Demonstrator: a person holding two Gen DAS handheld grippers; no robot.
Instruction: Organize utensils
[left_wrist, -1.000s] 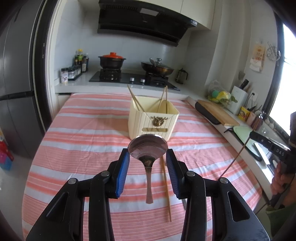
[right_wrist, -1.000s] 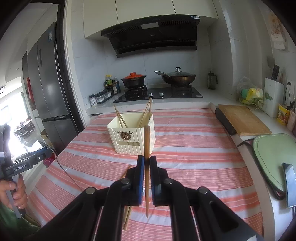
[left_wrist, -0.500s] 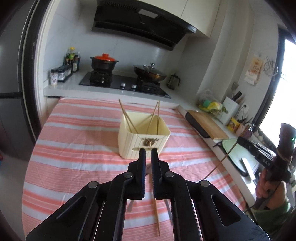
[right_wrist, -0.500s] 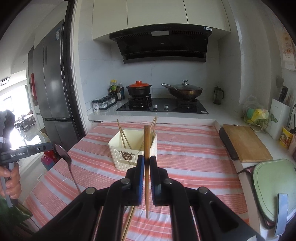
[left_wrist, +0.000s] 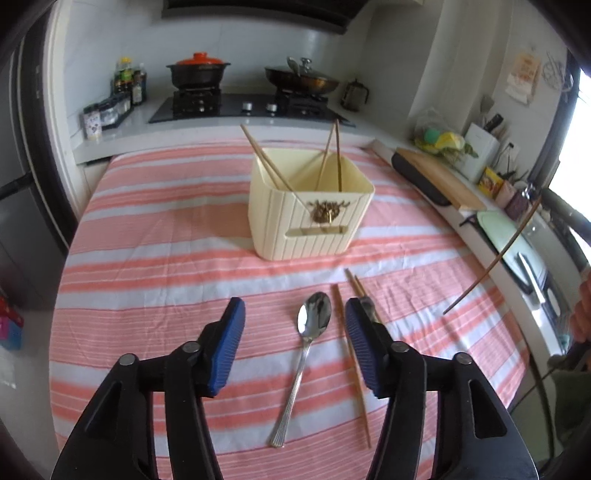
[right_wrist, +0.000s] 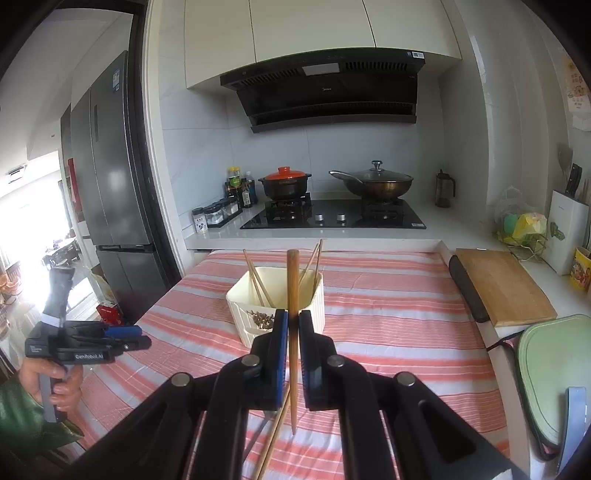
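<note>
A metal spoon (left_wrist: 313, 322) lies flat on the striped tablecloth (left_wrist: 155, 258), bowl toward the cream utensil box (left_wrist: 310, 221). My left gripper (left_wrist: 293, 310) hovers over it with its jaws opening; the blue pads (left_wrist: 229, 343) touch nothing. Beside the spoon lie loose chopsticks (left_wrist: 354, 365). Three chopsticks lean inside the box. My right gripper (right_wrist: 293, 325) is shut on a brown chopstick (right_wrist: 292, 288), held upright in the air in front of the box (right_wrist: 240, 314). In the right wrist view the left gripper (right_wrist: 110, 336) shows at the left, held by a hand.
A wooden cutting board (right_wrist: 502, 288) and a green board (right_wrist: 550, 376) lie along the counter on the right. Behind the table are a hob with a red-lidded pot (right_wrist: 284, 182) and a wok (right_wrist: 373, 184). A fridge (right_wrist: 110, 192) stands to the left.
Half a second ago my left gripper was shut and carried the spoon in the air. Now its jaws stand apart and the spoon lies on the cloth. The right gripper rose slightly with its chopstick.
</note>
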